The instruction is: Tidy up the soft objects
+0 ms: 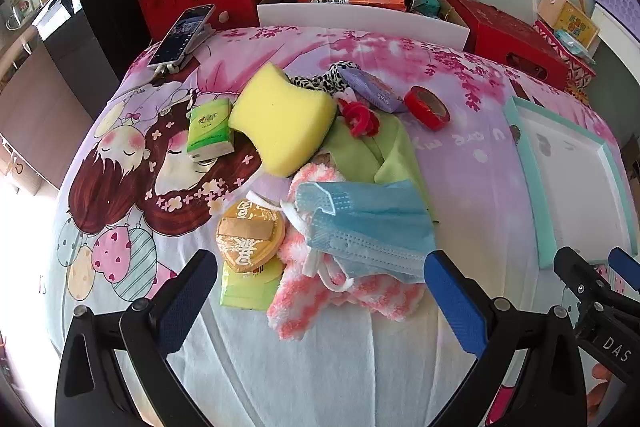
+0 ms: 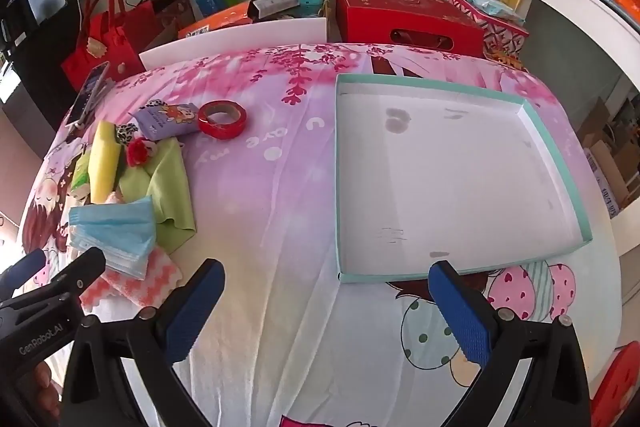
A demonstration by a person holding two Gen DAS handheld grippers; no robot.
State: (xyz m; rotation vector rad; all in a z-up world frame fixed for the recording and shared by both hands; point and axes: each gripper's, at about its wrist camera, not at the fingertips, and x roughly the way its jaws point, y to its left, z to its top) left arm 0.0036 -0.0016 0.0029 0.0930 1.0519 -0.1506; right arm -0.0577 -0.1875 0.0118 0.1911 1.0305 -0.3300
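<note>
The biggest thing is the bed sheet [image 2: 280,187] with a cartoon print, and on it, at about 3 o'clock from the pile, lies the shallow box lid [image 2: 556,155] with a turquoise rim; its white inside holds nothing, so I judge that the task has only begun. The soft objects are heaped at about 9 o'clock from the box lid: a green cloth [image 1: 384,155], a pink and white fluffy towel [image 1: 360,299], a yellow sponge [image 1: 280,119] and a blue face mask [image 1: 372,227] which lies on top of the towel, with a green tissue pack [image 1: 210,129] just beside the sponge at its 9 o'clock. A red tape roll [image 1: 427,107] stands apart at 1 o'clock from the pile; it looks hard and probably should stay. The left gripper [image 1: 320,287] hovers low over the near edge of the pile, its jaws spread wide with nothing between them, the mask straight ahead at 12 o'clock. The right gripper [image 2: 326,297] waits with its jaws also spread and empty, near the front edge of the lid. To do this step well, I think the left one should close on the mask only, pinching its thick folded edge and lifting slowly, so that the ear loops do not drag the towel.
</note>
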